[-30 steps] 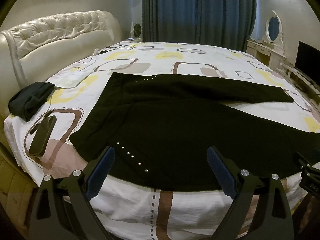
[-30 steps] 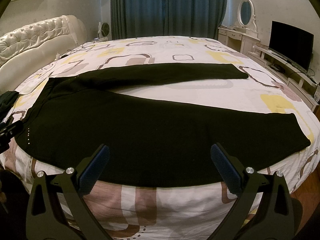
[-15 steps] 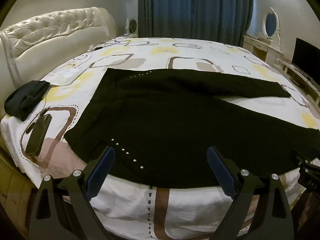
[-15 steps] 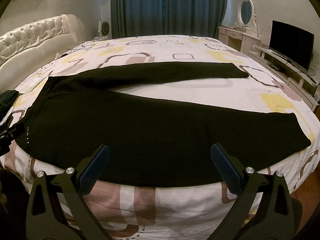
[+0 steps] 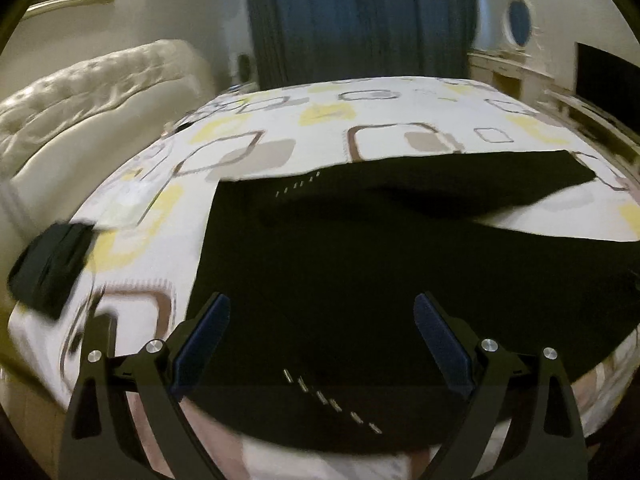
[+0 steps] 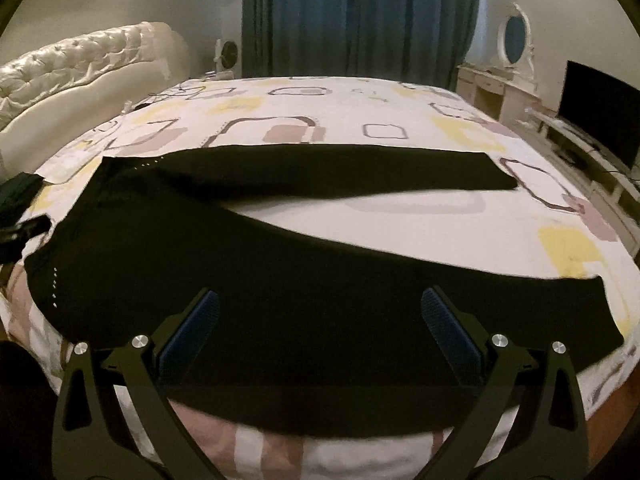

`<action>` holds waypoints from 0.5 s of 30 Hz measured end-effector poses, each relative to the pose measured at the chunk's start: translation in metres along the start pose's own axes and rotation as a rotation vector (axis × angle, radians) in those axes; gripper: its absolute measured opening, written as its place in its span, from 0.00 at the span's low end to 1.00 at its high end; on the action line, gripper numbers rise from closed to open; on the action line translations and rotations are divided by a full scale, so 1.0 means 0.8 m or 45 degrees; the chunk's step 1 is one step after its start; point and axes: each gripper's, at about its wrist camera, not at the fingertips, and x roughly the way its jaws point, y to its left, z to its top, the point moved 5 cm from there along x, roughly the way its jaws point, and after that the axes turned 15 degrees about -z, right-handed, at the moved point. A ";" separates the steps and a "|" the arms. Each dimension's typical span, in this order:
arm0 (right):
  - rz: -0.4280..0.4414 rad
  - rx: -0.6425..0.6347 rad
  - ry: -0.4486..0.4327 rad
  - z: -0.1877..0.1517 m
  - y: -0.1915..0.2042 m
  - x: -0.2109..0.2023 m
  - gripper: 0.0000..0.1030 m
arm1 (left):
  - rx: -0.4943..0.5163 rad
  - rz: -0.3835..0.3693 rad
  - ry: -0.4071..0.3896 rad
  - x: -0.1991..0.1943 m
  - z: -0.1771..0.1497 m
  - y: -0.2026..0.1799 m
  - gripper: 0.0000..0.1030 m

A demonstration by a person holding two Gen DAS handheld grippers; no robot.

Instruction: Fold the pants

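Observation:
Black pants (image 6: 248, 280) lie spread flat on the bed, waist to the left, the two legs fanned apart toward the right. A row of small silver studs (image 5: 332, 402) marks the near hip, another row (image 5: 298, 186) the far hip. My left gripper (image 5: 322, 334) hovers open over the waist end, nothing between its blue pads. My right gripper (image 6: 320, 328) hangs open above the near leg (image 6: 460, 304), also holding nothing. The far leg (image 6: 360, 172) stretches across the middle of the bed.
The bed (image 6: 320, 104) has a white cover with yellow and brown squares. A folded dark garment (image 5: 50, 266) lies at its left edge. A tufted headboard (image 6: 68, 64) stands left, curtains (image 6: 360, 16) behind, a vanity and TV (image 6: 600, 116) right.
Both grippers have moved in closer and lower over the pants. The left wrist view is now blurred from a leftward swing toward the waist. Nothing has been grasped.

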 end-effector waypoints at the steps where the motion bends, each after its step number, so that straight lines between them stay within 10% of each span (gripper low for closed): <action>1: 0.020 0.005 0.014 0.006 0.001 0.005 0.98 | 0.012 -0.009 0.015 0.007 0.010 0.016 0.90; 15: 0.175 -0.059 0.095 0.086 0.039 0.068 0.98 | -0.360 -0.312 0.141 0.165 0.089 0.266 0.90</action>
